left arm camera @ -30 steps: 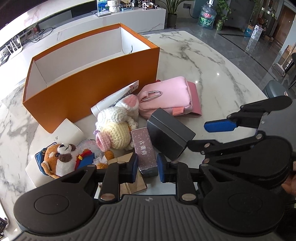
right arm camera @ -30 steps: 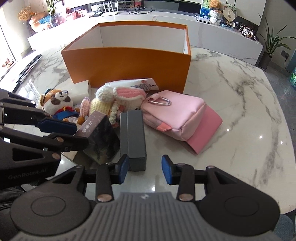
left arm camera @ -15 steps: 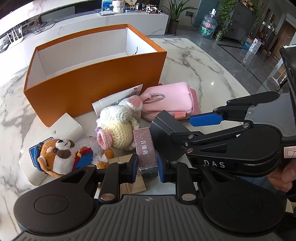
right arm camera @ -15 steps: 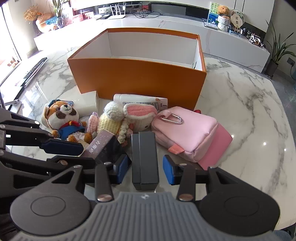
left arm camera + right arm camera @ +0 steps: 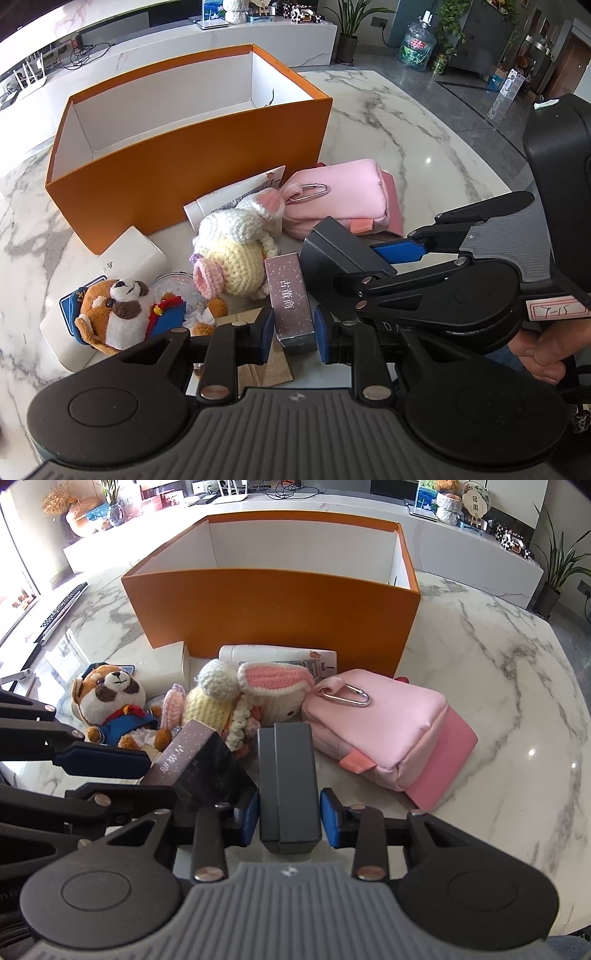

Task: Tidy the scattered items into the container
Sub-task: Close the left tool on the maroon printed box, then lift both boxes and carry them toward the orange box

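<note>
Risk check: two boxes, two claws, one crowded pile

Orange box (image 5: 273, 602) sits at the far side of the marble table (image 5: 498, 701), open top, nothing visible inside. All the scattered items lie just in front of its near wall.

My right gripper (image 5: 288, 818) is closing around the dark grey box (image 5: 286, 775). Box is between the pads, a thin gap shows on the right side, so no firm grip yet. My left gripper (image 5: 293, 334) straddles the near end of the mauve carton (image 5: 291, 299), jaws narrow; I can't tell if the pads press on it.

What could go wrong:
- Grip on the grey box is at its near end only. Lifting from there, I expect the far end to droop or the box to pivot out.
- Grey box shows a seam down its top; if that's a lid, it may slide apart.
- Both grippers sit just beside each other; the linkages could clash if both lift together.
- Mauve carton leans against the crochet bunny (image 5: 236, 698); pulling it may drag the bunny or the plush dog (image 5: 110, 701).
- Pink pouch (image 5: 388, 727) touches the grey box's far end and may shift.
</note>
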`<act>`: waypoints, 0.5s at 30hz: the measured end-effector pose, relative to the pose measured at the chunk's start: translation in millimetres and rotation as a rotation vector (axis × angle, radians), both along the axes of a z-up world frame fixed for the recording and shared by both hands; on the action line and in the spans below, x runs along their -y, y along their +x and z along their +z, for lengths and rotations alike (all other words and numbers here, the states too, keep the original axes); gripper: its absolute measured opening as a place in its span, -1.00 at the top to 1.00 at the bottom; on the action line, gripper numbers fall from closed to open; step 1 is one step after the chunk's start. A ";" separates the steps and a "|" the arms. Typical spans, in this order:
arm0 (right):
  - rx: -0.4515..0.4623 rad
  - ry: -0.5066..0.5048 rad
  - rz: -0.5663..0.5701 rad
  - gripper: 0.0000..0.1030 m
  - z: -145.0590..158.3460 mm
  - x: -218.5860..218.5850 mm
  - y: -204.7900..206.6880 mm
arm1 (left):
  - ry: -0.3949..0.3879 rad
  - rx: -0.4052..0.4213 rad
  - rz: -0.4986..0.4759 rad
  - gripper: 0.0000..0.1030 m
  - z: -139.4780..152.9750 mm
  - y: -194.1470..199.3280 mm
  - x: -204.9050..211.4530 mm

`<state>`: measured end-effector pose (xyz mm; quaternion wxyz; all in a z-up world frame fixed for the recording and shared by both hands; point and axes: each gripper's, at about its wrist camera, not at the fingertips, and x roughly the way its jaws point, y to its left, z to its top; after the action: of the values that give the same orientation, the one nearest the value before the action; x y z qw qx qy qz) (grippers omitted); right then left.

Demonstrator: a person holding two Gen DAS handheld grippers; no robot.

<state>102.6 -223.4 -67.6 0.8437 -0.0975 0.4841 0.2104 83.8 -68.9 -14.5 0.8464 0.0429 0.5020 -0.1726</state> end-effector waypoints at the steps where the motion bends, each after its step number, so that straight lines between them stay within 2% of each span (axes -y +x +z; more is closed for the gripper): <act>1: 0.001 0.000 0.000 0.29 -0.2 0.2 0.0 | 0.002 -0.001 -0.001 0.48 -0.4 0.2 0.2; 8: -0.003 0.004 -0.007 0.30 1.5 9.0 -0.6 | 0.001 -0.032 -0.003 0.46 -6.3 6.8 3.4; 15: -0.004 -0.008 -0.029 0.30 1.2 24.4 -4.2 | 0.033 -0.062 -0.020 0.46 -13.4 17.1 18.1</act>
<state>98.4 -247.9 -66.4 0.8453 -0.0935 0.4879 0.1965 101.0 -87.0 -27.9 0.8278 0.0562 0.5305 -0.1739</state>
